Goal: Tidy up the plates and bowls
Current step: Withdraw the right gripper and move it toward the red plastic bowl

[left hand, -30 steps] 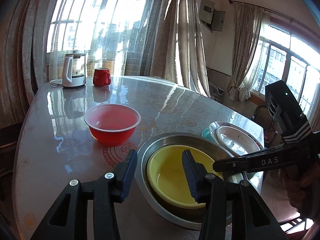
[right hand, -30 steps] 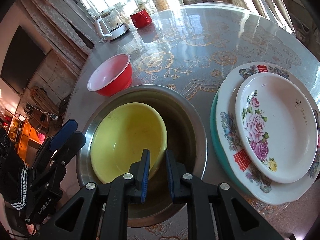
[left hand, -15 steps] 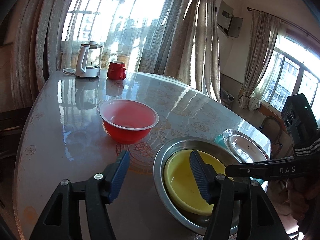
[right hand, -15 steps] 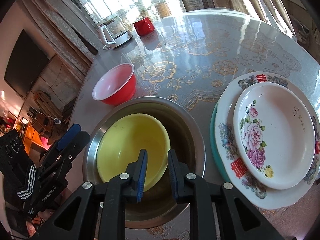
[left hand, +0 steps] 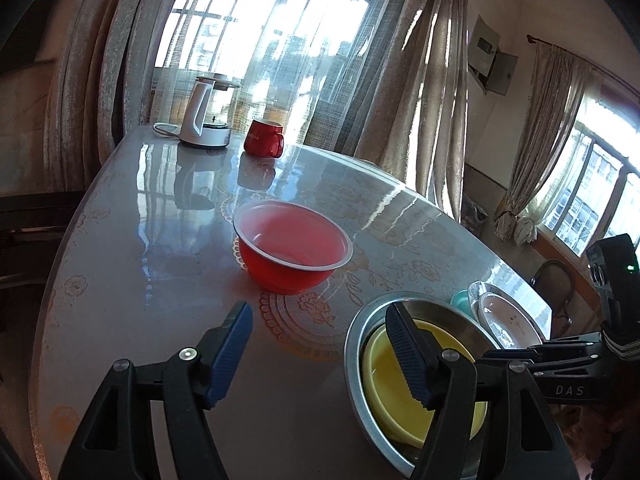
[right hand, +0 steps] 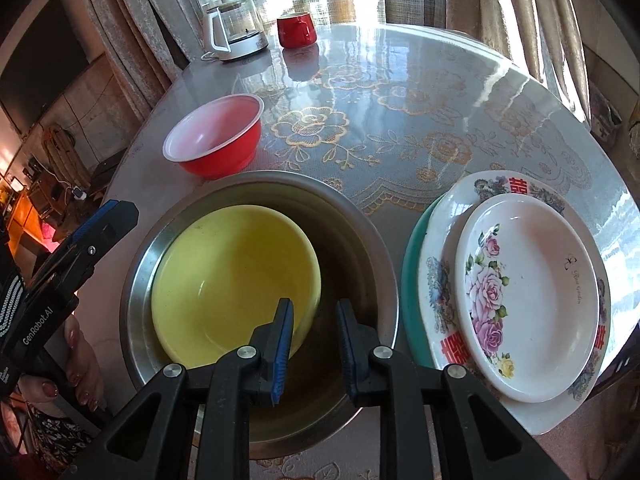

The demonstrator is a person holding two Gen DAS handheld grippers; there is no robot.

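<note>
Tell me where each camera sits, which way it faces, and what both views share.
Left wrist: on the left gripper, looking level across the table past the red plastic bowl toward the windows; its open fingers show.
Right wrist: on the right gripper, looking down into the yellow bowl inside the steel basin; its fingers show.
Shared: both bowls, basin, each other's gripper.

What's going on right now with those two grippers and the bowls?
Left gripper open, empty. Right gripper open over yellow bowl nested in steel bowl. Red bowl apart, unobstructed.
</note>
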